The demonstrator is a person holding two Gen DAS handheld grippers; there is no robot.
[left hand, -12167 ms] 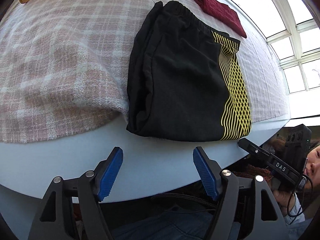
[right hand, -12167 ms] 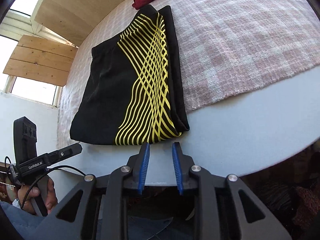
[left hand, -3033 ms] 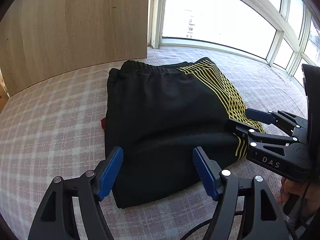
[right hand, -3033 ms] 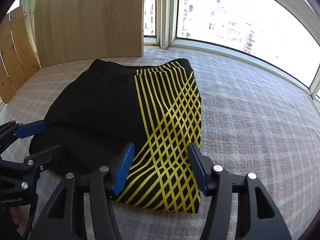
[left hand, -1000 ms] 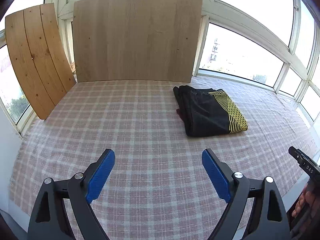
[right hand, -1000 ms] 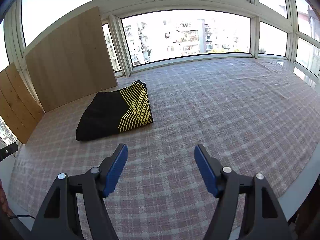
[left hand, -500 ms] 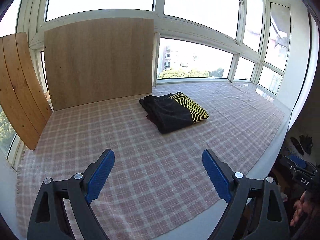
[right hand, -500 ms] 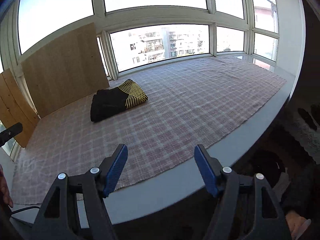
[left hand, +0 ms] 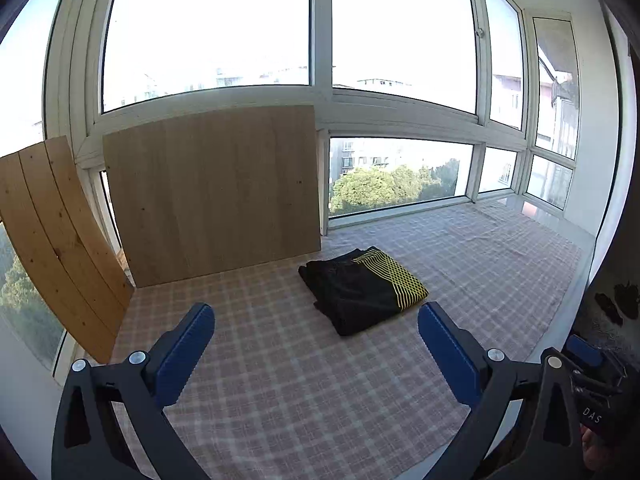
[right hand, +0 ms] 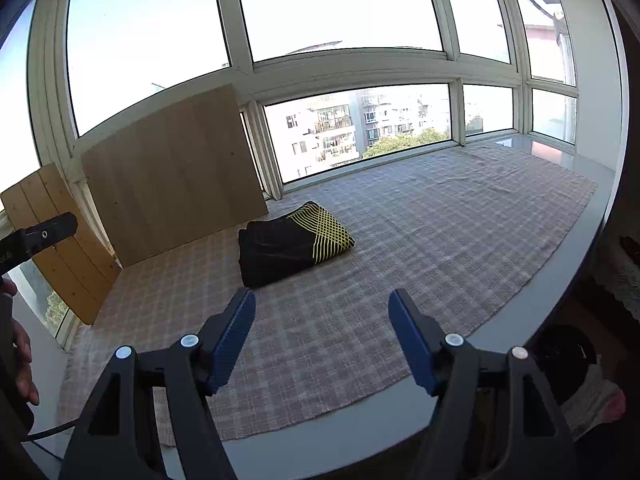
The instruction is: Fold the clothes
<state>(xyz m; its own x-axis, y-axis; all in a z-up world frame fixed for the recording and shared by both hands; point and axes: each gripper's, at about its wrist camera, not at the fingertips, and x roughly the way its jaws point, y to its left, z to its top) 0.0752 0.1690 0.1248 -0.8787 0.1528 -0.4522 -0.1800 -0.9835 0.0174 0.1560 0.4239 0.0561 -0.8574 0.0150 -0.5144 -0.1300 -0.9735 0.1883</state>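
Note:
Folded black shorts with a yellow line pattern (left hand: 360, 292) (right hand: 294, 242) lie flat on the pink plaid cloth (left hand: 280, 380) (right hand: 420, 240), near the back by the wooden board. My left gripper (left hand: 316, 354) is open and empty, held well back and above the cloth. My right gripper (right hand: 322, 334) is also open and empty, far from the shorts, over the front part of the platform. The right gripper's body shows at the lower right of the left wrist view, and the left one at the left edge of the right wrist view.
A wooden board (left hand: 212, 192) and a plank panel (left hand: 52, 240) lean against the windows at the back left. The grey platform edge (right hand: 520, 312) runs along the front right. A dark floor with some items (right hand: 568, 356) lies below it. A hand (right hand: 20, 352) shows at far left.
Both grippers have pulled further back and up from the shorts, which now look smaller. Both stay open. The shorts have not moved.

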